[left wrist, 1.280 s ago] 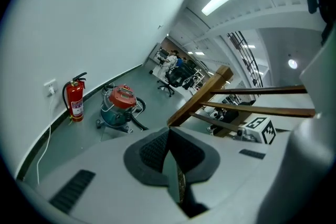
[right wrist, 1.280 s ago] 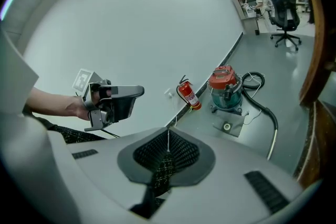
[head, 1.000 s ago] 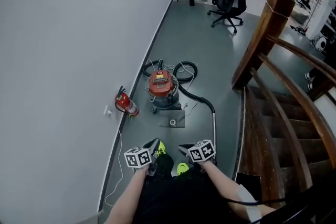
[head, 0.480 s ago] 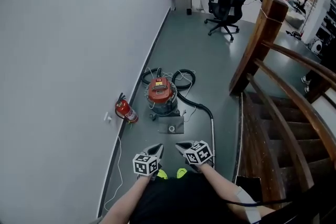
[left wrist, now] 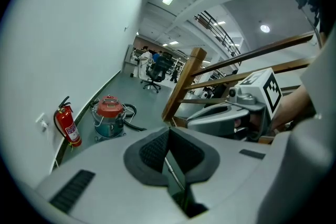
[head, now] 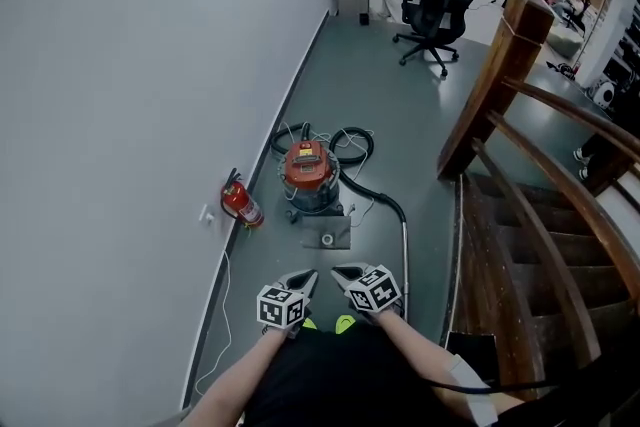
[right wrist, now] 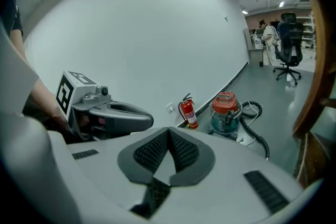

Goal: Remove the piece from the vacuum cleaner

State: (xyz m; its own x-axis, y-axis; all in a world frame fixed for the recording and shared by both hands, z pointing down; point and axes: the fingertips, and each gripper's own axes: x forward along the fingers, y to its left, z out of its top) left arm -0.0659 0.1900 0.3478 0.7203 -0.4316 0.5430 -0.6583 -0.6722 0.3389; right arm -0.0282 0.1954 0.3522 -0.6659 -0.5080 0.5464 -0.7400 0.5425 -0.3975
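Note:
A vacuum cleaner (head: 309,178) with a red lid and teal drum stands on the grey floor by the white wall, well ahead of me. Its black hose (head: 372,190) curls behind it and runs to a metal wand (head: 405,255) lying toward me. A flat grey floor piece (head: 328,237) lies just in front of the drum. My left gripper (head: 303,282) and right gripper (head: 345,277) are held side by side near my body, far short of the vacuum, both shut with nothing between the pads. The vacuum also shows small in the left gripper view (left wrist: 109,116) and the right gripper view (right wrist: 226,112).
A red fire extinguisher (head: 241,202) stands against the wall left of the vacuum. A wooden staircase with a handrail (head: 540,215) and newel post (head: 497,75) fills the right. A black office chair (head: 437,5) and people at shelves are far down the hall. A white cable (head: 222,300) trails along the wall.
Both grippers have risen a little and rolled, their marker cubes now turned differently. The view has shifted slightly toward the vacuum; the vacuum itself has not moved.

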